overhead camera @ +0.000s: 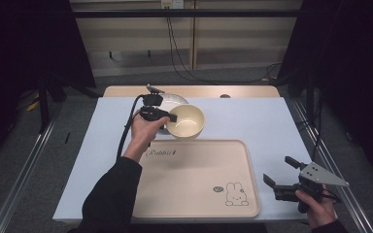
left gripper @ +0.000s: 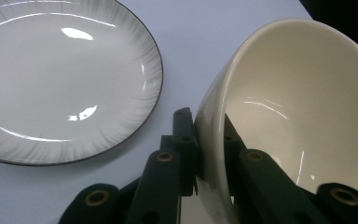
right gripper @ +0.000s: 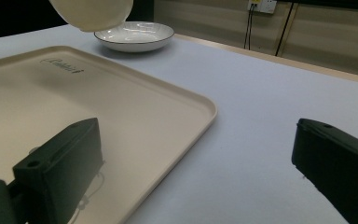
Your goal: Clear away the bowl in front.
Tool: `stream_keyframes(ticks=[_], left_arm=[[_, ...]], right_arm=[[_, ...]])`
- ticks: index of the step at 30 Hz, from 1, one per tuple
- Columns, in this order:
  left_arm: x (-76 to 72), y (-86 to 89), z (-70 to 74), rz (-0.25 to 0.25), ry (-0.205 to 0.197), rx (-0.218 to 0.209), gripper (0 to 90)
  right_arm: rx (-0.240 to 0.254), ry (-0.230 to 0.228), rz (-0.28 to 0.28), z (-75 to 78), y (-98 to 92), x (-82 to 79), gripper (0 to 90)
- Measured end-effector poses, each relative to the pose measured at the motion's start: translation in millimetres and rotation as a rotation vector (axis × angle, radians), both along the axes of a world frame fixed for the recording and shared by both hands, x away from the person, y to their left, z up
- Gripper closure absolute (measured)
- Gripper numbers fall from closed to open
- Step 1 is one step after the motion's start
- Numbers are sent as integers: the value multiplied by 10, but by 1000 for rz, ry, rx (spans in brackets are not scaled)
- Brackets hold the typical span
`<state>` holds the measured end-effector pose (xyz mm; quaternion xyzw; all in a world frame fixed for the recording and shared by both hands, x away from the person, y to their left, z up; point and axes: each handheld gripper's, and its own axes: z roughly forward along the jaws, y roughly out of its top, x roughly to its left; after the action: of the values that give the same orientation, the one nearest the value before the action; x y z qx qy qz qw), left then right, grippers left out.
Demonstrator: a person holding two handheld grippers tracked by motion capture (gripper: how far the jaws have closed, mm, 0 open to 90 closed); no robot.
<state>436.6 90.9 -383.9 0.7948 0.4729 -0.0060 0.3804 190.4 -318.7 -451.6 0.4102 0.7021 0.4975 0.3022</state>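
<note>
A cream bowl [overhead camera: 186, 121] hangs tilted above the table, just beyond the far edge of the beige tray [overhead camera: 194, 179]. My left gripper [overhead camera: 171, 118] is shut on the bowl's rim [left gripper: 210, 140], one jaw inside and one outside. In the right gripper view the bowl [right gripper: 93, 14] floats at the top left, over the tray [right gripper: 135, 116]. My right gripper [overhead camera: 278, 171] stands open near the tray's right front corner, nothing between its jaws.
A white plate with a dark rim [overhead camera: 175, 101] lies on the white table [overhead camera: 262, 121] just behind the bowl; it is also the plate [left gripper: 60, 79] and plate [right gripper: 135, 35]. The tray bears a rabbit drawing [overhead camera: 235, 194]. Metal rails flank the table.
</note>
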Motion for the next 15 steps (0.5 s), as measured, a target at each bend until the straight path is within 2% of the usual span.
stream_keyframes(ticks=[9, 13, 15], left_arm=[[-60, -247, -20, -73, 2, 33, 835], [-85, -370, -40, -102, 10, 32, 835], [-92, -427, -50, -102, 15, 26, 835]], right_arm=[[-1, -2, 2, -2, 1, 2, 11], [0, -3, 1, -2, 0, -1, 11], [-1, -4, 1, -2, 0, -3, 11]])
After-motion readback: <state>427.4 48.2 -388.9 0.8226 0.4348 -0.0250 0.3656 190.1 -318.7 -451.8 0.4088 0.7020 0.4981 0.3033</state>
